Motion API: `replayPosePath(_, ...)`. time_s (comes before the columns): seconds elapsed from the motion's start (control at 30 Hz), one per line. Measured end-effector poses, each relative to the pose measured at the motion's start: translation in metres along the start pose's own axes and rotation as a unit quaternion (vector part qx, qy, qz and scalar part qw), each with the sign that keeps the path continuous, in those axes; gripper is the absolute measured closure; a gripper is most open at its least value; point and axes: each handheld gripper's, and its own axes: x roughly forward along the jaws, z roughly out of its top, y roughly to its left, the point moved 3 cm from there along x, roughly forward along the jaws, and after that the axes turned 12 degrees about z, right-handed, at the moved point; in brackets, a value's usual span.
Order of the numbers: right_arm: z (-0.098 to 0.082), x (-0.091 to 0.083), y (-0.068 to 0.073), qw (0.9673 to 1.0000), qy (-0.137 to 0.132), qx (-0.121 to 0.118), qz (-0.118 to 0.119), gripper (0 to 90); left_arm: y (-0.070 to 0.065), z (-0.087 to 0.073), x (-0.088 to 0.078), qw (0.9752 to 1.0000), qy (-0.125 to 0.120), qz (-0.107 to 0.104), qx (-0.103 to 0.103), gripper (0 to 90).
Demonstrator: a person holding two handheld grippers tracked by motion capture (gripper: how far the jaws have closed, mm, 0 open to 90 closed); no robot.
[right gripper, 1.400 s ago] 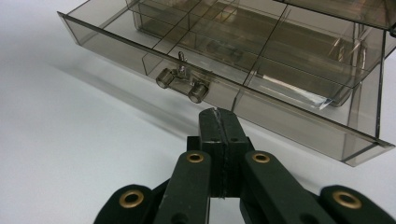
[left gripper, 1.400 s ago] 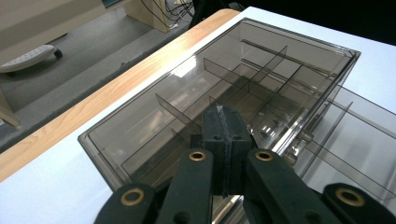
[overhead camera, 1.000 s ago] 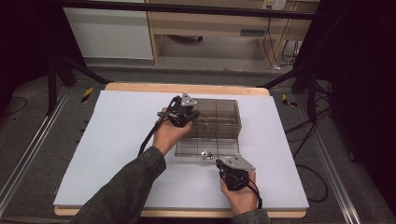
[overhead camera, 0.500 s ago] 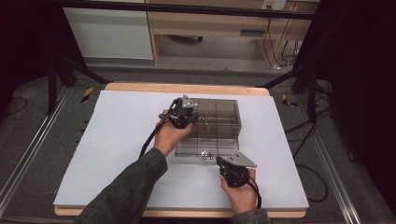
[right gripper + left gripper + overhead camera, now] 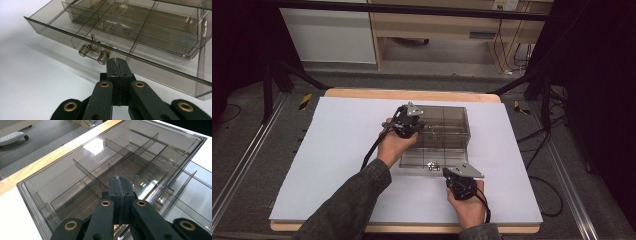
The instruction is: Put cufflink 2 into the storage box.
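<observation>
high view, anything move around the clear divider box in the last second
Nothing visibly changed. The left gripper sits shut over the smoky compartment box, and the right gripper sits shut just before its front latch.

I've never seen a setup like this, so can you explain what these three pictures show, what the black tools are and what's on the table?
A person holds a black two-jaw tool in each hand. The overhead picture shows the left gripper resting on a smoky transparent plastic compartment box and the right gripper beside its front edge, on a white sheet covering a wooden table. The other two pictures come from cameras on each gripper. Both grippers' jaws are shut and hold nothing. The right gripper's picture shows the box's clear latch just ahead.
</observation>
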Motion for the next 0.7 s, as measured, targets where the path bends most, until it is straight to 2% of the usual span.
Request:
replayPosePath(0.23, -0.0008, 0.0040, -0.0021, 1.0000, 0.007, -0.002, -0.004, 90.0, -0.0001, -0.0001, 0.0001, 1.0000, 0.000, 0.000, 0.000, 90.0)
replayPosePath(0.3, -0.0006, 0.0040, -0.0011, 0.9999, 0.008, 0.010, 0.000, 90.0, -0.0002, -0.0001, 0.0001, 1.0000, 0.000, 0.000, 0.001, 90.0)
replayPosePath(0.37, -0.0010, 0.0050, -0.0034, 0.9999, 0.009, 0.000, -0.005, 90.0, -0.0001, -0.0001, 0.0002, 1.0000, 0.000, 0.000, 0.000, 90.0)
replayPosePath(0.53, -0.0012, 0.0072, -0.0039, 0.9999, 0.012, -0.003, -0.002, 90.0, -0.0001, -0.0001, 0.0002, 1.0000, 0.000, 0.000, 0.001, 90.0)
replayPosePath(0.63, 0.0003, 0.0061, -0.0030, 1.0000, 0.008, 0.003, 0.000, 90.0, 0.0002, -0.0001, 0.0002, 1.0000, -0.001, 0.000, 0.002, 90.0)
replayPosePath(0.7, 0.0013, 0.0058, -0.0038, 1.0000, 0.003, -0.002, -0.003, 90.0, -0.0001, -0.0001, 0.0002, 1.0000, 0.000, 0.000, 0.000, 90.0)
